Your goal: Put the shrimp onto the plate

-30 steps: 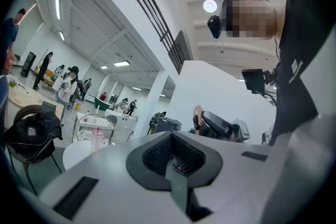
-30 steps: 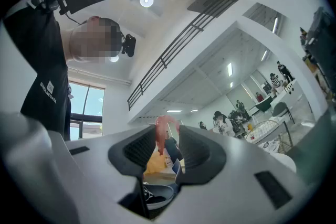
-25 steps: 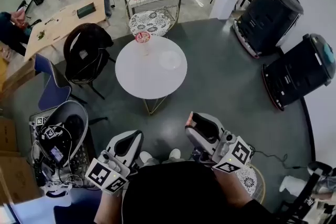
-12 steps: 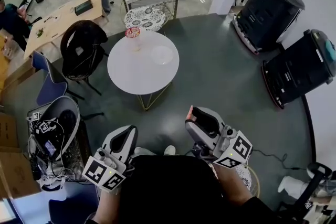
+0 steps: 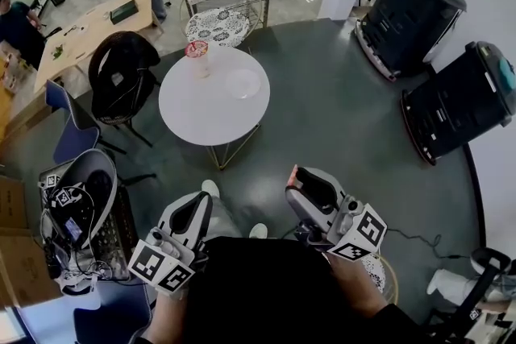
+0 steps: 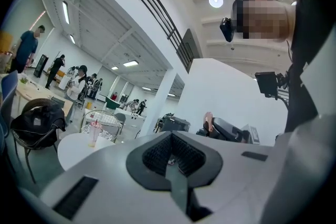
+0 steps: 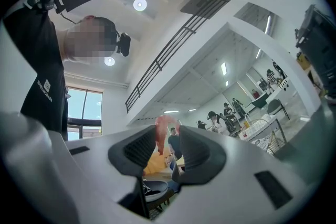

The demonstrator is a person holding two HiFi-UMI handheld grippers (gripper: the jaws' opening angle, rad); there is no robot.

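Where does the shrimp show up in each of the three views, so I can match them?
Head view: the shrimp is at lower centre, at the tip of the right gripper.
Left gripper view: right of centre, a small pink piece at that gripper's tip.
Right gripper view: centre, pinched between the jaws.
Shared landmark: the wire chair, upper centre-left, left, right.

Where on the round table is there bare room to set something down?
The round white table is bare over its near half and left side. It is crowded only in the far part: the pink-topped cup and, right of it, the clear plate.
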